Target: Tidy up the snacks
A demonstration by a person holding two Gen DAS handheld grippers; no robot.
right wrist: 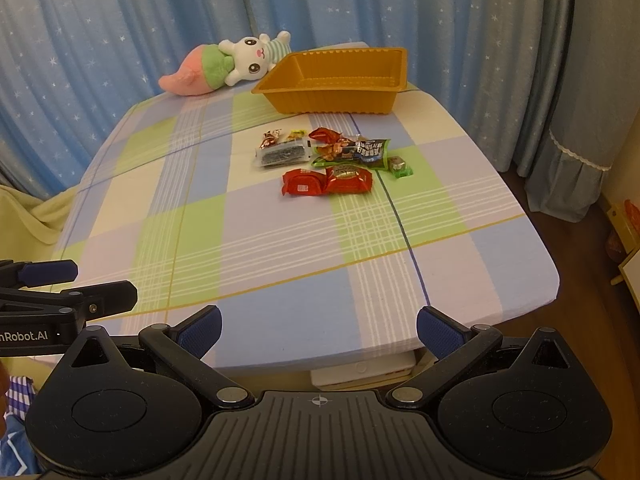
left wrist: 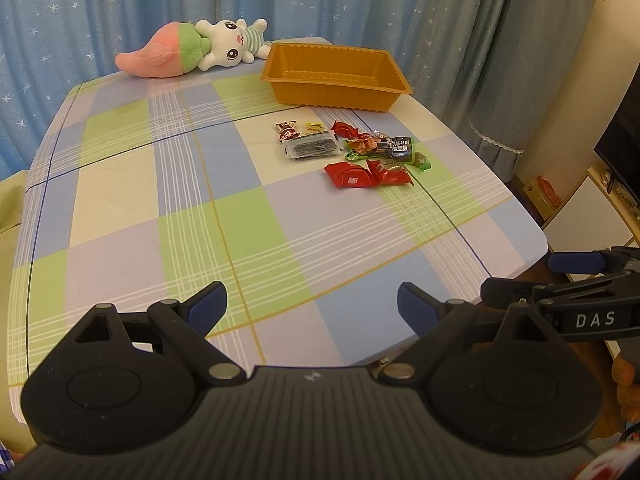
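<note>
Left gripper [left wrist: 312,306], right gripper [right wrist: 318,330] jaws spread, empty; snack pile [right wrist: 332,160] overlapping, labels unreadable

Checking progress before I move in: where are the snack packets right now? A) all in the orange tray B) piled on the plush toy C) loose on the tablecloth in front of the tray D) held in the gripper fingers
C: the snack packets lie in a cluster on the checked tablecloth, on the near side of the orange tray, which shows nothing inside; left gripper and right gripper are both open and hold nothing.
</note>
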